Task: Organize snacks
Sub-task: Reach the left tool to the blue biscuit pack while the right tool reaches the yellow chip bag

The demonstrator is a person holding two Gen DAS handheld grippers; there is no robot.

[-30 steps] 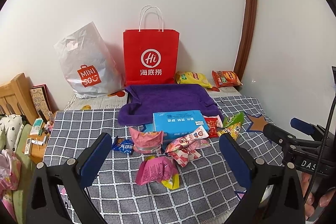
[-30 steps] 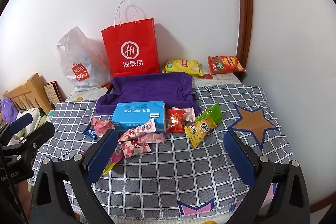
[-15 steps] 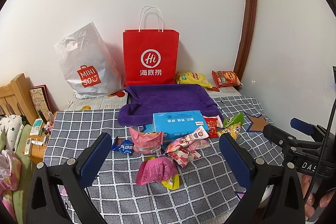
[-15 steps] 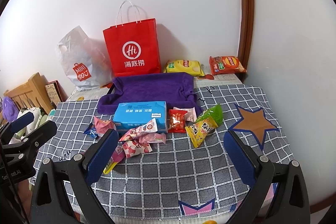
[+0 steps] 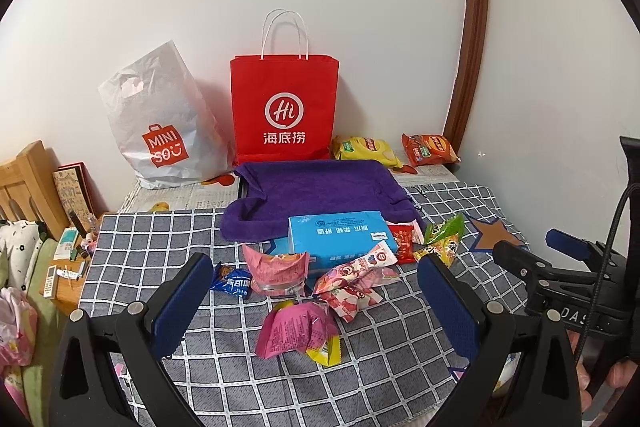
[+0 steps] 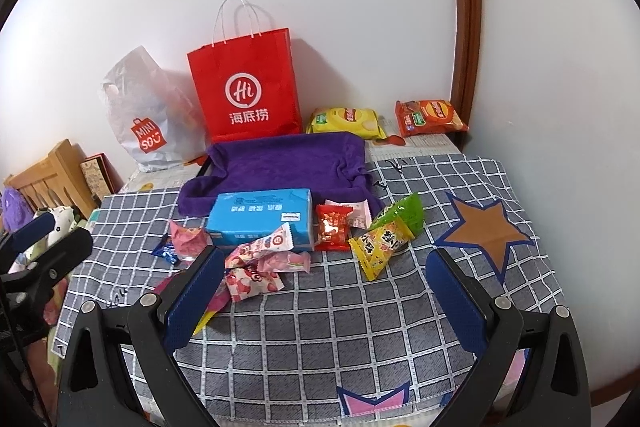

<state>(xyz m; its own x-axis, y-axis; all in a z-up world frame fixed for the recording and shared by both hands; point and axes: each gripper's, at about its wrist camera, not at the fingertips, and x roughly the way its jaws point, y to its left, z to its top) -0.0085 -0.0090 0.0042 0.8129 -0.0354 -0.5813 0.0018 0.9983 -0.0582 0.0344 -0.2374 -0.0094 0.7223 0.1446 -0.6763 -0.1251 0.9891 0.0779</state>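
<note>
Loose snack packets lie on a grey checked cloth (image 5: pixel 168 251): a pink packet (image 5: pixel 294 329), a pink-and-white strawberry pack (image 5: pixel 352 279), a small blue packet (image 5: pixel 234 281), a red packet (image 6: pixel 332 227) and a yellow-green packet (image 6: pixel 384 241). A blue tissue box (image 5: pixel 340 237) sits before a purple cloth-lined tray (image 5: pixel 320 187). My left gripper (image 5: pixel 316 303) is open and empty above the pink packets. My right gripper (image 6: pixel 324 291) is open and empty over the cloth's near middle.
A red paper bag (image 5: pixel 284 111) and a white Miniso bag (image 5: pixel 160 123) stand against the back wall. Yellow (image 5: pixel 366 149) and orange (image 5: pixel 430 149) chip bags lie at back right. A wooden bed frame (image 5: pixel 28 183) and cluttered side table are left.
The right gripper has drifted slightly left and forward. The left gripper has hardly moved. Nothing on the table has shifted.
</note>
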